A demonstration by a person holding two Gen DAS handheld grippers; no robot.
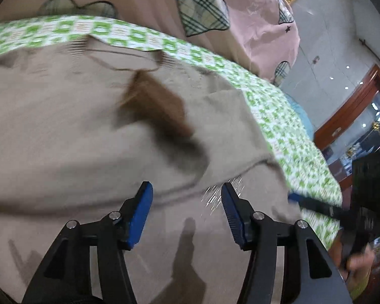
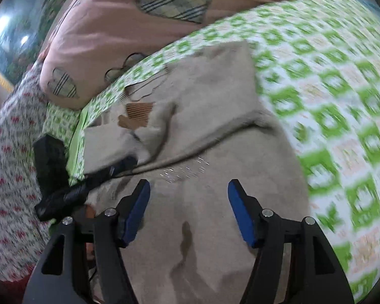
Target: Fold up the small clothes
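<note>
A beige knitted sweater (image 1: pixel 76 131) with a brown patch lies on the green-and-white checked bedsheet (image 1: pixel 286 126). The left gripper (image 1: pixel 187 212), then the right gripper (image 2: pixel 188 210), hover released above it. Apparently between folds; next, grasp an edge.

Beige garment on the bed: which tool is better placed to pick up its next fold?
Probably the right tool: open, with the beige garment and its free edge by the green checked sheet just ahead.
</note>
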